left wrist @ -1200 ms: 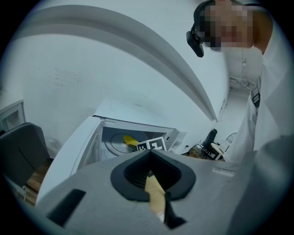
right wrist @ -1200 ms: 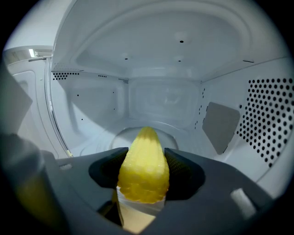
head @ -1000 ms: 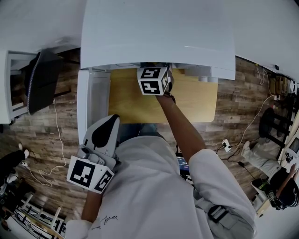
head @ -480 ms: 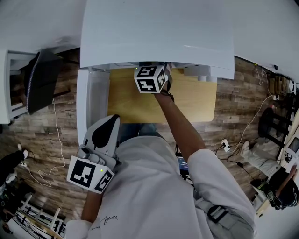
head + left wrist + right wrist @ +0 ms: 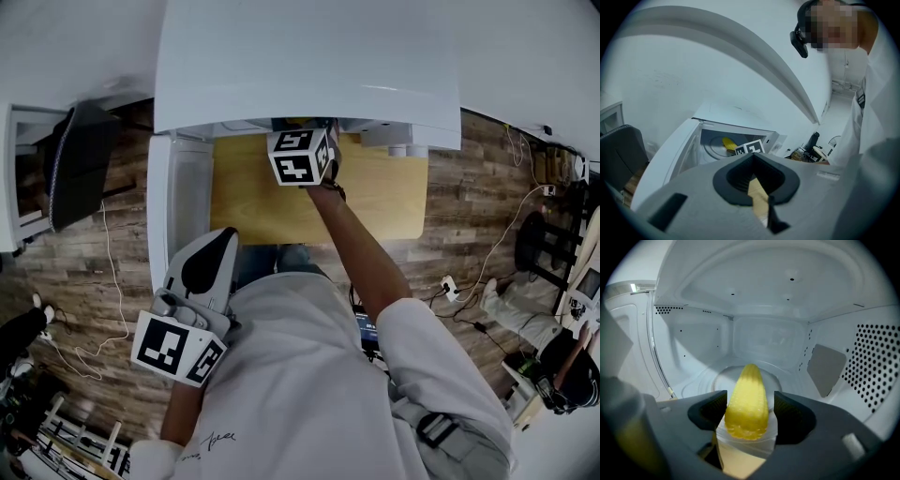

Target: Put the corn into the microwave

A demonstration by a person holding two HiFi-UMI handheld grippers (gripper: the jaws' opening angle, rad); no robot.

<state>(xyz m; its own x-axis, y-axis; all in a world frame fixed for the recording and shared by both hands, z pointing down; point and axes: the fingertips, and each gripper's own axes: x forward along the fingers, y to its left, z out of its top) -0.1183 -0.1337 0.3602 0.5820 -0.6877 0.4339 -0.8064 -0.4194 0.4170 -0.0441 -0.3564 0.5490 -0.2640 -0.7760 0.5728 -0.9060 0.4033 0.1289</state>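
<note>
The person wears a white short-sleeved T-shirt with small dark script near one edge. A grey strap with a black buckle crosses its side. A black headset sits at the head. The left gripper has a pale grey shell, a black oval recess and a white cube with black square markers.

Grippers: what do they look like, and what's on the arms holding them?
Left gripper: pale grey shell with a black teardrop recess. Each carries a cube of black-and-white square markers. The right gripper has dark grey jaws. The person wears white short sleeves.
</note>
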